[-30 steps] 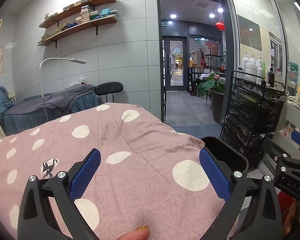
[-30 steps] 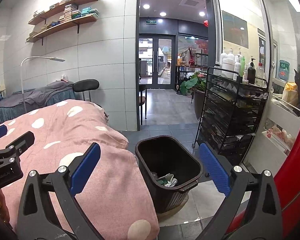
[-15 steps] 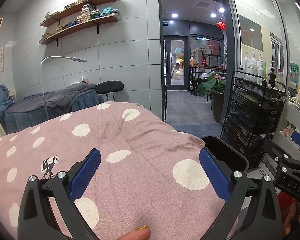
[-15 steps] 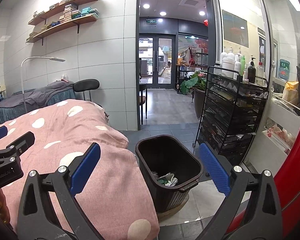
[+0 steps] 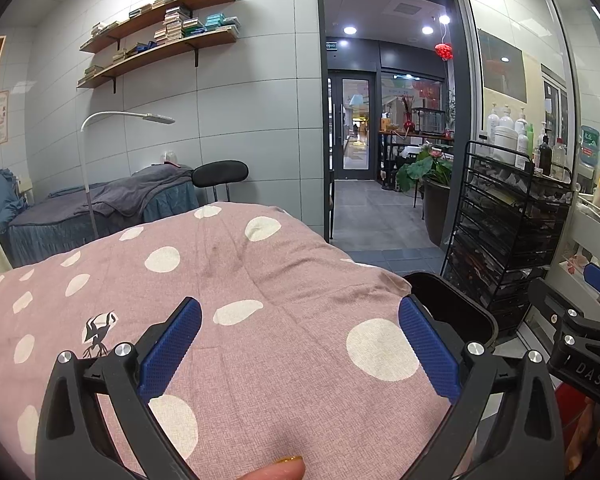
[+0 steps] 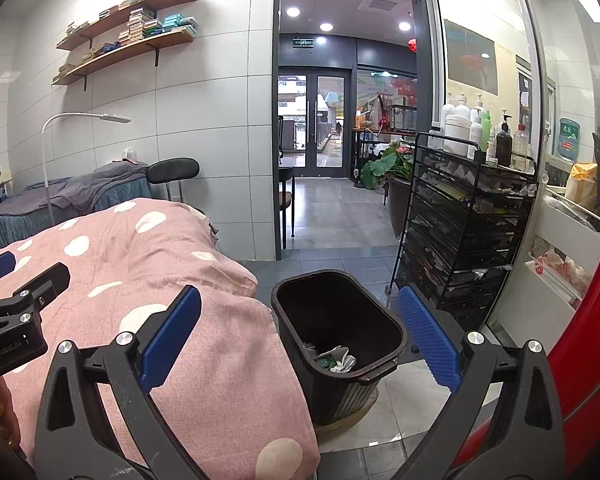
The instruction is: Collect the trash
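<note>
Both tongs, left (image 5: 300, 344) and right (image 6: 300, 336), hang wide and empty, barely shifted over the last second; trash (image 6: 334, 358) lies in the bin (image 6: 396, 330) beside the bed's (image 6: 220, 360) corner, so collecting looks paused.

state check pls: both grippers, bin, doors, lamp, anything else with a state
left gripper: jaws open, empty, over the polka-dot quilt
right gripper: jaws open, empty
trash bin: upright, no lid, crumpled trash at the bottom
room doorway: open
glass doors: shut
floor lamp: looks off
</note>
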Tool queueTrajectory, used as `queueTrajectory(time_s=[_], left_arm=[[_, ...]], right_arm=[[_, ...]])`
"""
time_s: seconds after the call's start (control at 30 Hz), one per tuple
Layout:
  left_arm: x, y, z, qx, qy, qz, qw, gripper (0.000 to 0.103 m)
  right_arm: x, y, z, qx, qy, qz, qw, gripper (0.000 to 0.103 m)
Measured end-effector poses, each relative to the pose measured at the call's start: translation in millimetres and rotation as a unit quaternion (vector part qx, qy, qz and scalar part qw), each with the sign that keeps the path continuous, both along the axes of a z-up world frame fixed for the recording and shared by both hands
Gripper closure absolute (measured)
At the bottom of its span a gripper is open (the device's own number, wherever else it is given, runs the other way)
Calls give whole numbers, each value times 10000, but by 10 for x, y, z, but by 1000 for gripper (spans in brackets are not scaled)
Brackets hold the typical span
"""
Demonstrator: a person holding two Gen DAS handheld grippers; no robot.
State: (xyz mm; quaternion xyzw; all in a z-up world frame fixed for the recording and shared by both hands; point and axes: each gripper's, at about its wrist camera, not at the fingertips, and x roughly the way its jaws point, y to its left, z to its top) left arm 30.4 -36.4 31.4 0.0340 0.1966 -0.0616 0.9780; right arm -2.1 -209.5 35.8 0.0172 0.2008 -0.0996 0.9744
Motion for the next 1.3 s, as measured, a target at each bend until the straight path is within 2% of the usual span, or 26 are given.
queueTrajectory(time_s=[1.3], left_arm=[[-12, -32, -8, -87, 87, -7, 9999, 6]], right_arm=[[50, 17, -22, 30, 53, 10, 10000, 6]])
